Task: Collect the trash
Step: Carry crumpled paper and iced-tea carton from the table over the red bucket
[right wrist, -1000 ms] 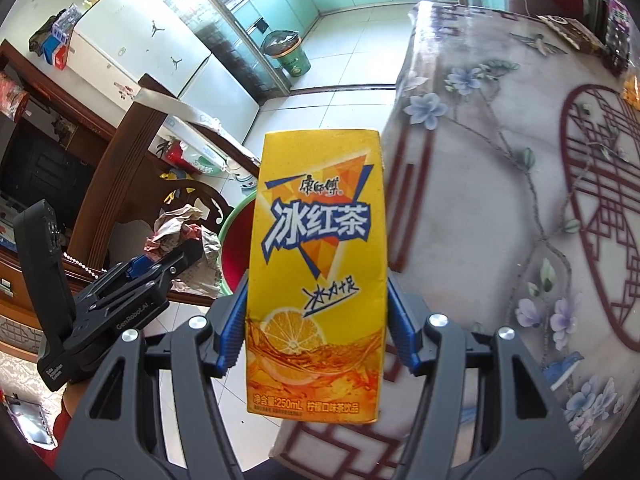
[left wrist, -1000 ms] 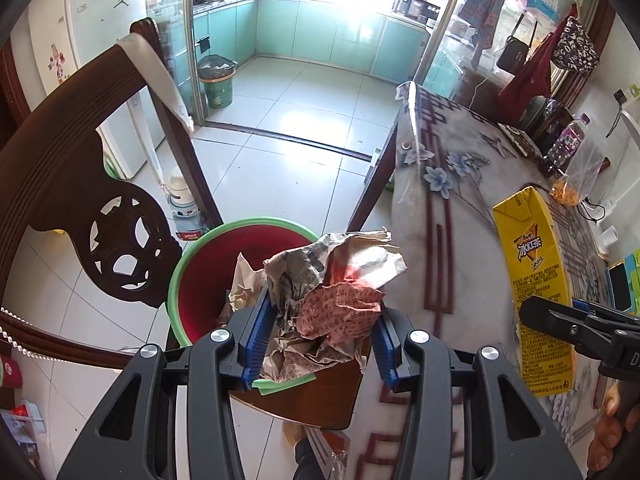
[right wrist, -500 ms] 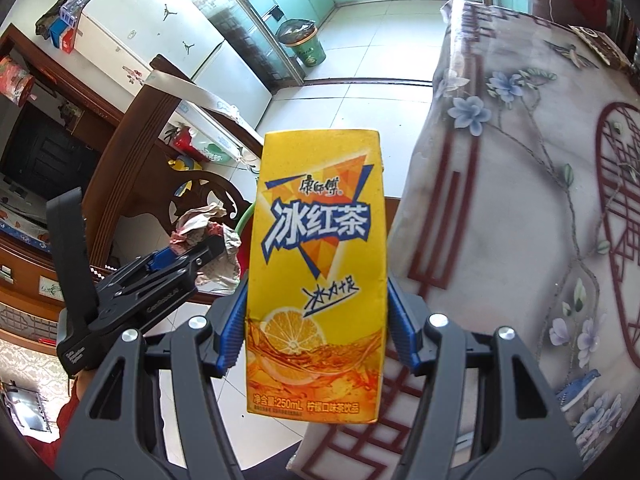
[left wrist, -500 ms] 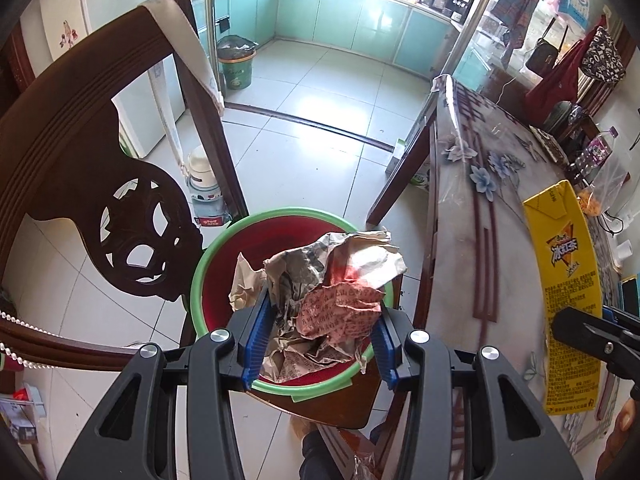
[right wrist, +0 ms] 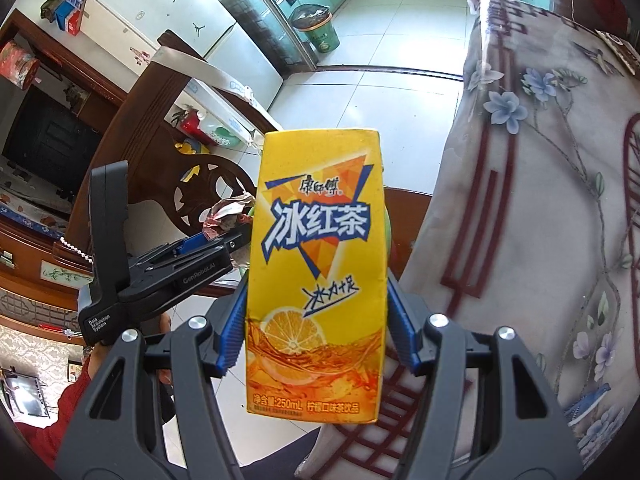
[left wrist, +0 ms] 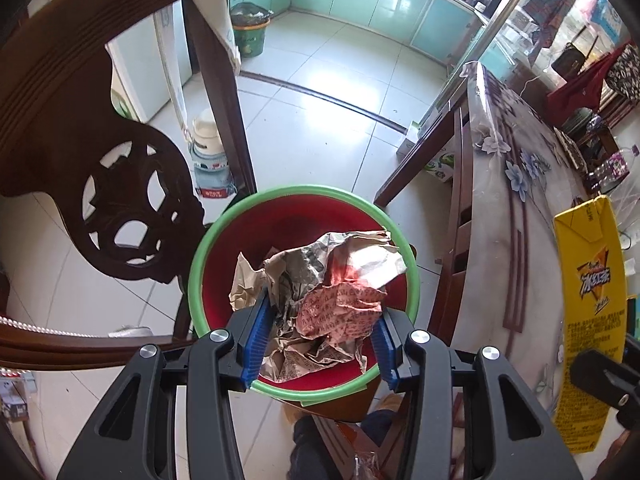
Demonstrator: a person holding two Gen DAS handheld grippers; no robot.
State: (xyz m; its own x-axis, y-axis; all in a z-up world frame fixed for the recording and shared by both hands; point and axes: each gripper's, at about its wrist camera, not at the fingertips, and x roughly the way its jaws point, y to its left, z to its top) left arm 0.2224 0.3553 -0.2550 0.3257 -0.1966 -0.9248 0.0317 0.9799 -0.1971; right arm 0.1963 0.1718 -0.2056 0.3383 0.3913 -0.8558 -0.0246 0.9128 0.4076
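Trash in both grippers, seen from two wrist cameras pointing steeply down. In the left wrist view, the left gripper (left wrist: 320,328) has its blue-padded jaws closed on a crumpled paper wad (left wrist: 320,300), grey newsprint mixed with red-printed paper and a brown scrap. The wad hangs directly over the mouth of a red bucket (left wrist: 288,240) with a green rim, which seems to rest on the seat of a dark carved wooden chair (left wrist: 120,200); the chair's back rises to the left. Pale floor tiles (left wrist: 320,128) stretch away toward turquoise kitchen cabinets (left wrist: 380,0) at the far end, where a green waste bin (left wrist: 250,34) stands. To the right runs the edge of a desk (left wrist: 520,220) covered in a floral cloth under clear plastic.

In the right wrist view, the right gripper (right wrist: 316,328) has its jaws clamped on the lower sides of a yellow iced-tea carton (right wrist: 316,280), held upright with its printed front facing the camera. The carton is in the air just left of the desk's near corner. The left gripper shows to the left of the carton, black with the paper wad at its tip. A person's hand and red sleeve (right wrist: 44,412) are visible at the lower left. A white fridge (right wrist: 160,12) stands at the far left.
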